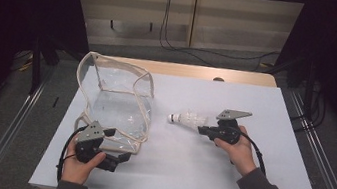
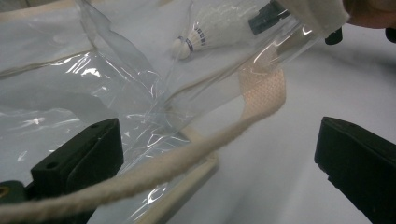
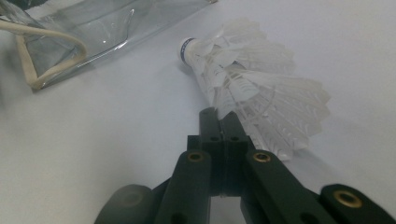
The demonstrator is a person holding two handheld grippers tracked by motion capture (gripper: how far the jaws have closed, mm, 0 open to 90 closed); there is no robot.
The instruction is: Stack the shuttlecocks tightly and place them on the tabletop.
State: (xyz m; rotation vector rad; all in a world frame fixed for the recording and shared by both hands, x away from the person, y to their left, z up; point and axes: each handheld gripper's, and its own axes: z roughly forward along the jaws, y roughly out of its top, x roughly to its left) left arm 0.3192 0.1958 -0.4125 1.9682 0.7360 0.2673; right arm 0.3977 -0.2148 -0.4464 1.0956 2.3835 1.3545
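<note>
A person works at a white-topped bench (image 1: 184, 178), a two-jaw gripper in each hand. The right gripper (image 1: 207, 129), at about 3 o'clock from the bench's centre, has its jaws pinched together on the feather skirt of a white feathered shuttlecock (image 1: 188, 119); the cork tip points toward 9 o'clock, at the bag. In the right gripper view the jaws meet at the skirt's edge (image 3: 261, 100), and only a thin bit of feather seems to be caught, though the grip point is partly hidden.

A clear plastic tote bag with cream fabric trim (image 1: 115, 101) stands at 9 to 10 o'clock, its mouth facing up. The left gripper (image 1: 121, 161), at 7 o'clock near the bag's front corner, has its jaws spread wide, holding nothing; a cream cord handle (image 2: 140, 175) crosses between them.

To do this step well, the left jaws should probably close on the cord or rim to hold the mouth open, while the right hand lifts the shuttlecock gently, cork first, without crushing the feathers.
</note>
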